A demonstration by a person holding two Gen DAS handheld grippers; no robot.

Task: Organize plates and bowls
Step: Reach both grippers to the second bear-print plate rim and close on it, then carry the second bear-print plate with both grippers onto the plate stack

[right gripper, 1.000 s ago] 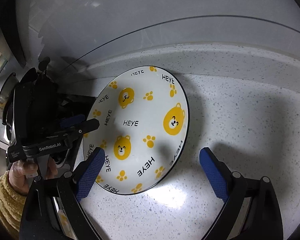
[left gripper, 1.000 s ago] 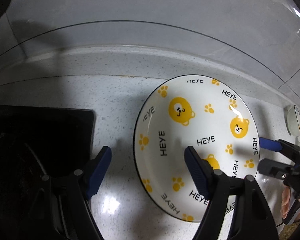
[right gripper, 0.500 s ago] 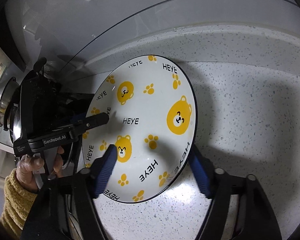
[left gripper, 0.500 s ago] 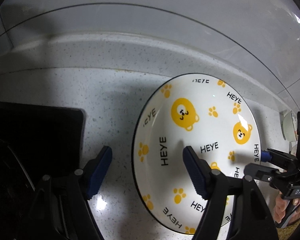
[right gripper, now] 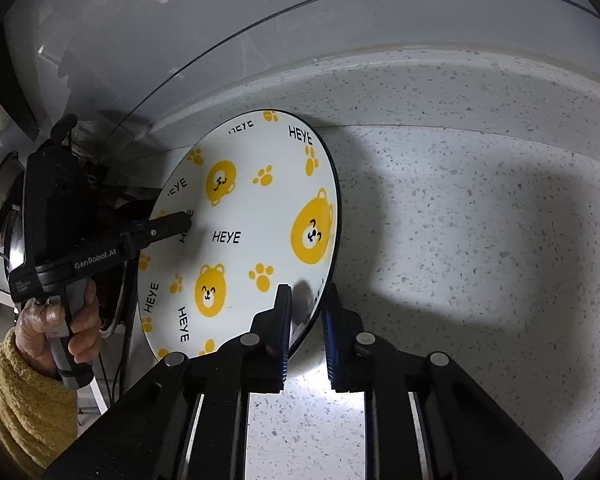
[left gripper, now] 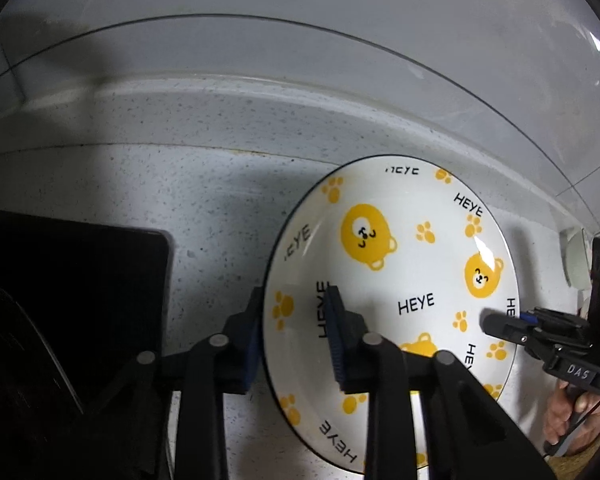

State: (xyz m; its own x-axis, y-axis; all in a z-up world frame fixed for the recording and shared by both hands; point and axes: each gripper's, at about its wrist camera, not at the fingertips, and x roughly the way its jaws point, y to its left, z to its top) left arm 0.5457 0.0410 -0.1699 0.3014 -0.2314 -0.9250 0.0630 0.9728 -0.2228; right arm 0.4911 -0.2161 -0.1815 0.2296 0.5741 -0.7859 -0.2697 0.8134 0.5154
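A white plate [left gripper: 400, 280] with yellow bears, paw prints and "HEYE" lettering sits on the speckled countertop [left gripper: 180, 184]. My left gripper [left gripper: 296, 336] is shut on the plate's left rim, one finger above and one below. My right gripper [right gripper: 306, 332] is shut on the plate's [right gripper: 252, 240] right rim. Each gripper shows in the other's view: the right one at the plate's far edge [left gripper: 540, 332], the left one held by a hand in a yellow sleeve [right gripper: 100, 248].
A black cooktop [left gripper: 72, 300] lies left of the plate. A curved glass panel and a grey wall [left gripper: 300, 80] rise behind the counter. A small white dish [left gripper: 576, 256] stands at the far right. A metal pot [right gripper: 0, 208] sits behind the left gripper.
Both grippers have closed from wide open onto opposite rims of the plate. The plate now looks slightly tilted in the right wrist view.
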